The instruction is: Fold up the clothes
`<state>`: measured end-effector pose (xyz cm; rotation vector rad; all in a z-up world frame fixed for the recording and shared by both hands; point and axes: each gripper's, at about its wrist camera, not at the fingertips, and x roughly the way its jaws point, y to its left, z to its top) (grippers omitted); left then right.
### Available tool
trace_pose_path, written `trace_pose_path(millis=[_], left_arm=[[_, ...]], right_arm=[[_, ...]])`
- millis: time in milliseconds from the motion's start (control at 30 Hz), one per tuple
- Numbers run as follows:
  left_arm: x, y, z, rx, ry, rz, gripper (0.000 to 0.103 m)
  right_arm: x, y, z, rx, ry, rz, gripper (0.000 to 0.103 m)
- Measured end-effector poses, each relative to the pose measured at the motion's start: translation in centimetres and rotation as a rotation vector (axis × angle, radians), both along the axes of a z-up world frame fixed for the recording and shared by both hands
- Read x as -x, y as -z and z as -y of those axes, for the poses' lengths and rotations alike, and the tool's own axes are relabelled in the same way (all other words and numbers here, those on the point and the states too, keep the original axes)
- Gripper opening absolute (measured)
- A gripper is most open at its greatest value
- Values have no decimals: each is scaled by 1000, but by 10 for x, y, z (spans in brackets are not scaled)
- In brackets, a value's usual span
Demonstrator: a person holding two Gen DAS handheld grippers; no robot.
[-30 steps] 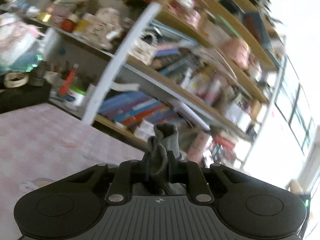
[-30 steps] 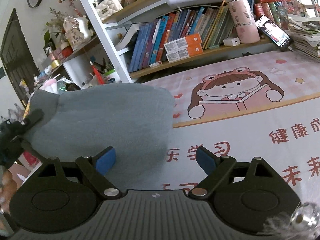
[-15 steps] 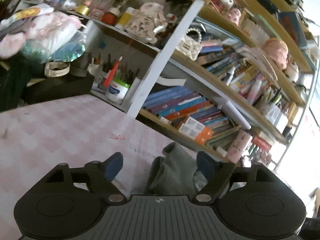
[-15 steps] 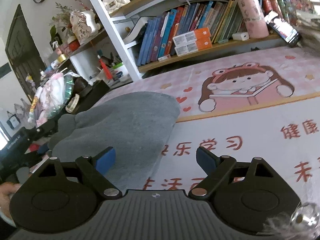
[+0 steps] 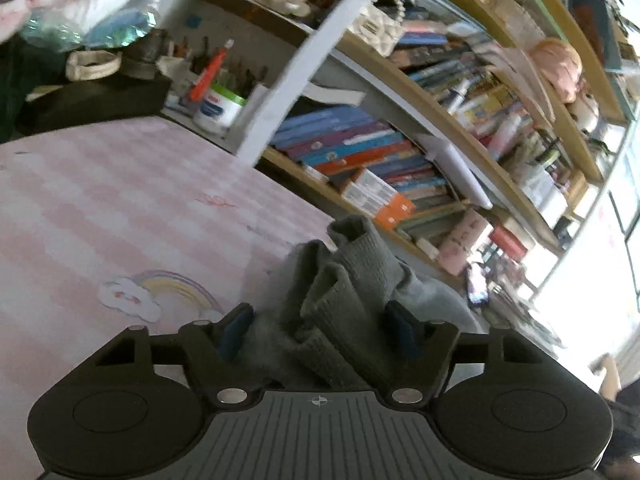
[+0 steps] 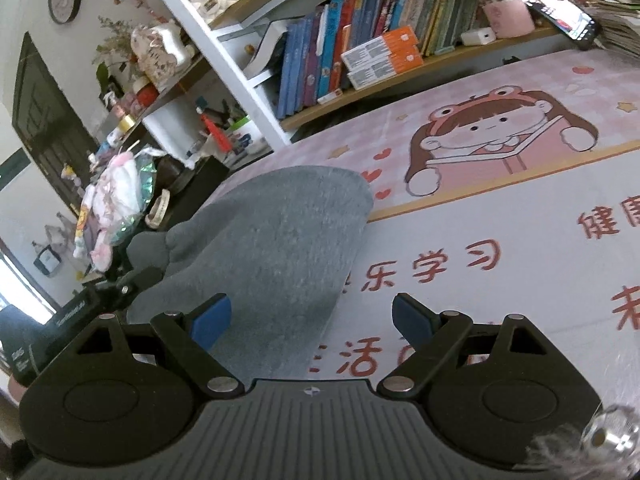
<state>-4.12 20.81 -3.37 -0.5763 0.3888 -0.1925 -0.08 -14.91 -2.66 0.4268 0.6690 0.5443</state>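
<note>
A grey knit garment (image 6: 280, 248) lies folded on the pink printed table cover (image 6: 500, 216). In the left wrist view its ribbed edge (image 5: 344, 280) bunches up between my left gripper's (image 5: 318, 334) blue pads, which stand apart; the jaws are open and the cloth lies loose between them. My right gripper (image 6: 312, 318) is open and empty, hovering just over the garment's near right edge. The left gripper shows in the right wrist view (image 6: 120, 284) at the garment's left end.
A wooden bookshelf (image 6: 360, 52) full of books runs along the table's far side, with a white upright post (image 5: 304, 60). A phone (image 6: 560, 12) leans on the shelf. Clutter and a pen pot (image 5: 218, 104) sit at the far left.
My left gripper was shut on the bunched grey cloth, then opened and lowered; the cloth now rests loose between its pads. The garment settled flat onto the table. The right gripper stayed open.
</note>
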Motion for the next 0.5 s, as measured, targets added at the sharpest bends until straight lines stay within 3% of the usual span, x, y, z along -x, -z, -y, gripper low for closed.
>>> trace_pose_path(millis=[167, 300, 500], left_arm=[[1, 2, 20, 70, 161, -16, 60], [-2, 3, 30, 79, 166, -35, 61], [-7, 3, 43, 44, 163, -47, 82]], right_arm=[[-3, 1, 21, -14, 59, -10, 87], [-5, 2, 36, -23, 99, -19, 87], [-20, 2, 44, -15, 108, -35, 87]])
